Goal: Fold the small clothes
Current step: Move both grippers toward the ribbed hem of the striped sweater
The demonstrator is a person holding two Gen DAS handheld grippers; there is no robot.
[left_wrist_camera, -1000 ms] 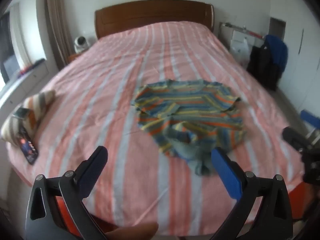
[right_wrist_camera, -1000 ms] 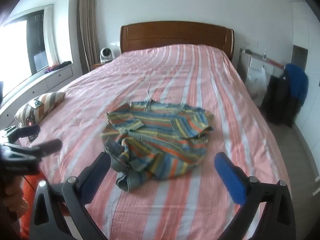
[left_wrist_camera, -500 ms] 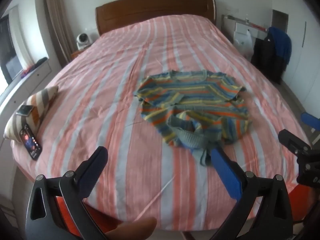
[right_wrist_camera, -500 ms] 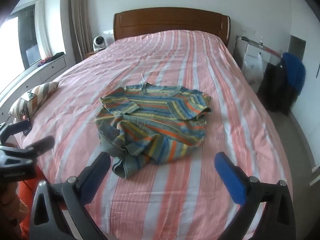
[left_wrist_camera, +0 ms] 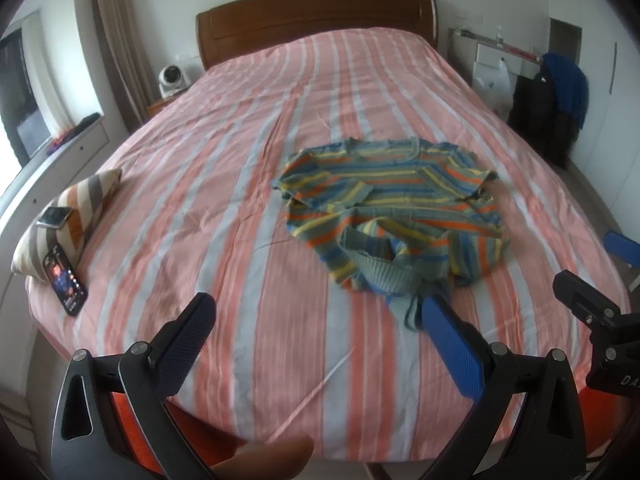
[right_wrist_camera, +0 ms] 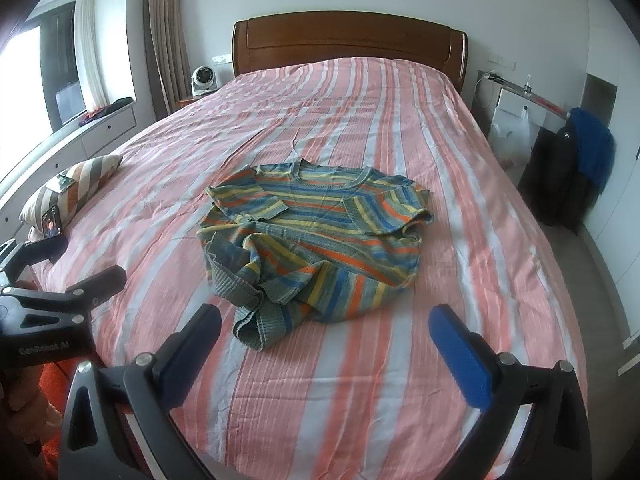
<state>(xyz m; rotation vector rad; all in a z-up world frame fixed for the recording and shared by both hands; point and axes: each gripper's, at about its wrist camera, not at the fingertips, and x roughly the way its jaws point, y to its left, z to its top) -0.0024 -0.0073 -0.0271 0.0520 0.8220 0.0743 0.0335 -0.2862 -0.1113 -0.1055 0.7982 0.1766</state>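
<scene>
A small knitted sweater [left_wrist_camera: 400,208] with blue, yellow and orange stripes lies crumpled on the pink-striped bed [left_wrist_camera: 224,216]; it also shows in the right wrist view [right_wrist_camera: 320,240]. Its sleeves are folded inward and its hem is bunched toward me. My left gripper [left_wrist_camera: 316,320] is open and empty, over the bed's near edge, left of the sweater's hem. My right gripper [right_wrist_camera: 328,332] is open and empty, just short of the hem. Each gripper shows at the edge of the other's view.
A striped cushion [left_wrist_camera: 76,208] with two phones [left_wrist_camera: 66,276] lies at the bed's left edge. The wooden headboard [left_wrist_camera: 316,16] is at the far end. Dark clothes hang on a rack [left_wrist_camera: 556,104] to the right. A fan [right_wrist_camera: 204,78] stands by the headboard.
Both grippers have drawn back and up from the bed, so the sweater sits farther off. They stay open. The sweater has not moved.
</scene>
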